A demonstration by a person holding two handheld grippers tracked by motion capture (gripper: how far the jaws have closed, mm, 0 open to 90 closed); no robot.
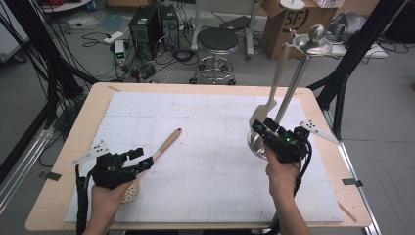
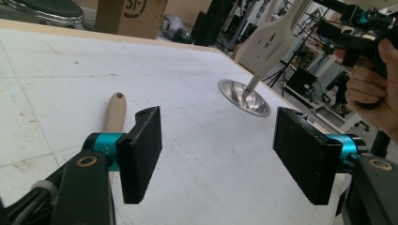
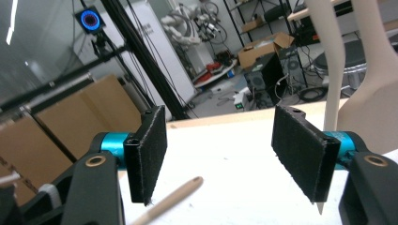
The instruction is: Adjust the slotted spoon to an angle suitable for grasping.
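A beige slotted spoon (image 1: 161, 149) lies slantwise on the white mat, its handle pointing to the far right. My left gripper (image 1: 142, 157) hovers open over the spoon near its head. In the left gripper view the handle (image 2: 115, 108) lies just outside the left jaw of that gripper (image 2: 216, 154). A metal stand (image 1: 293, 83) rises from a round steel base (image 1: 253, 143), and a beige spatula (image 1: 270, 98) stands tilted against it. My right gripper (image 1: 266, 128) is open beside the base. In the right gripper view this gripper (image 3: 218, 154) holds nothing, and the spatula (image 3: 375, 103) stands to its right.
The white mat (image 1: 215, 147) covers most of the wooden table (image 1: 78, 147). A stool (image 1: 217, 41), computer cases (image 1: 147, 27), cables and a cardboard box (image 1: 288, 24) sit on the floor beyond the far edge. Black frame posts stand at both sides.
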